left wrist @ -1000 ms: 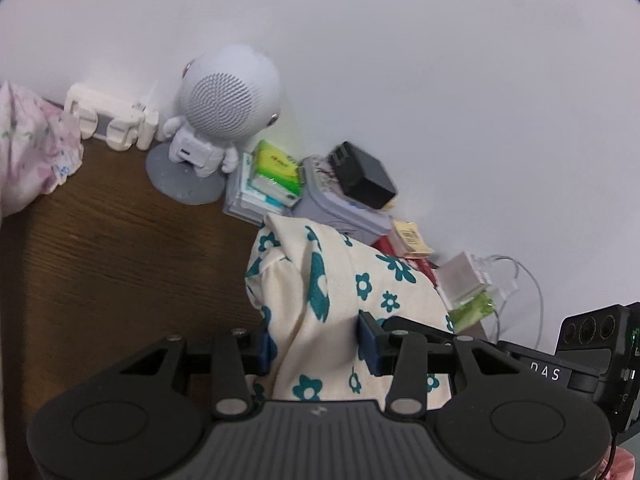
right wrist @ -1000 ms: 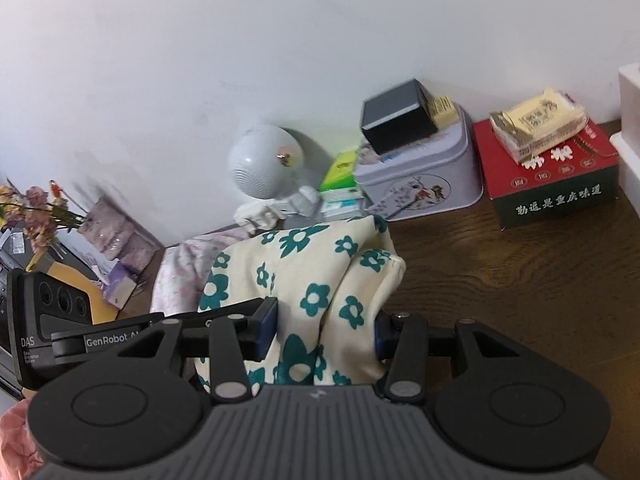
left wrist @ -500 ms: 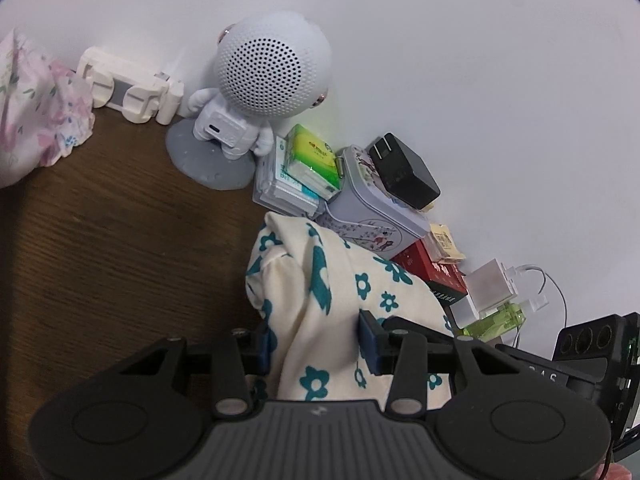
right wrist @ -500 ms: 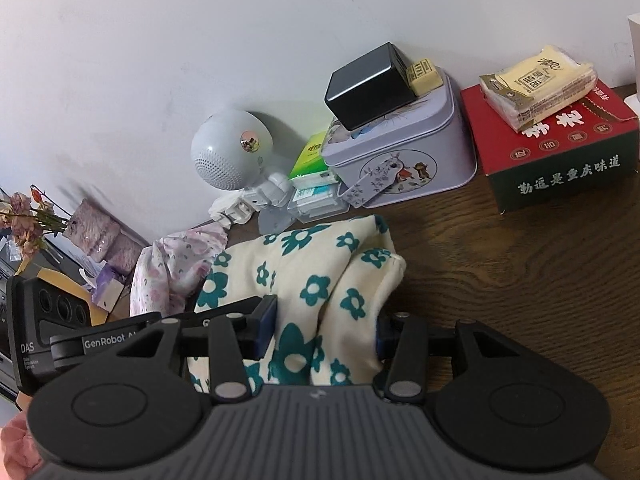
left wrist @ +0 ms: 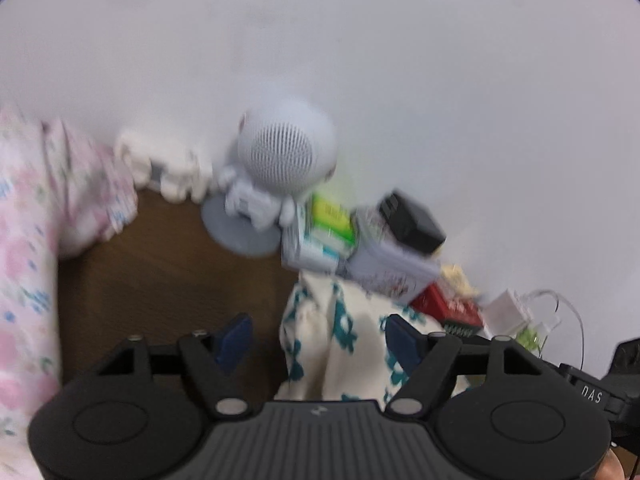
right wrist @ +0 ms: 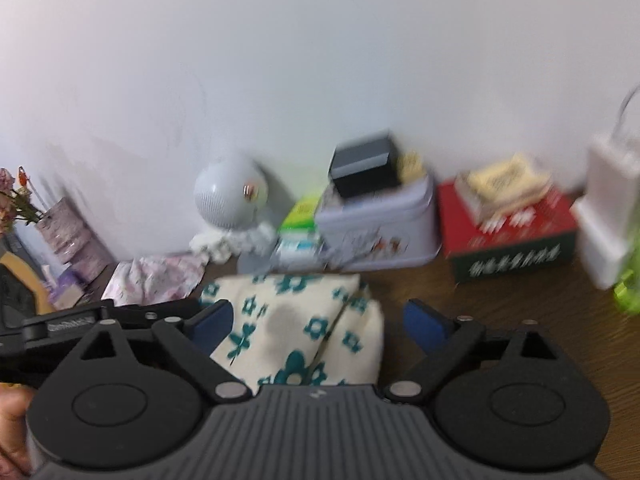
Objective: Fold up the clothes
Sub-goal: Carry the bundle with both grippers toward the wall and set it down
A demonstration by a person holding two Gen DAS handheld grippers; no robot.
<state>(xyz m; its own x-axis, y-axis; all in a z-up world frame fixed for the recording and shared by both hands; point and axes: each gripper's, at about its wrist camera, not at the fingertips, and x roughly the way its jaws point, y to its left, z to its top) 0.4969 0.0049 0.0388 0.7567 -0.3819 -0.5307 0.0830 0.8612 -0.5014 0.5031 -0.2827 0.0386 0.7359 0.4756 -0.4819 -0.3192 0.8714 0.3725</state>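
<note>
Cream cloth with teal flowers [left wrist: 340, 344] is lying bunched on the brown worktop [left wrist: 160, 272], the left claw [left wrist: 318, 340] gaping wide around it, gripping nothing. From the right, the cloth [right wrist: 296, 320] is sitting doubled over while the right claw [right wrist: 318, 322] is spreading wide, empty. Soft, light, floppy; likely best pinched at a corner or edge.

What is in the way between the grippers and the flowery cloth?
Nothing visible. The cream flowered cloth lies right between the open fingers of the right hand-held gripper, and the left hand-held gripper is open around it too.
</note>
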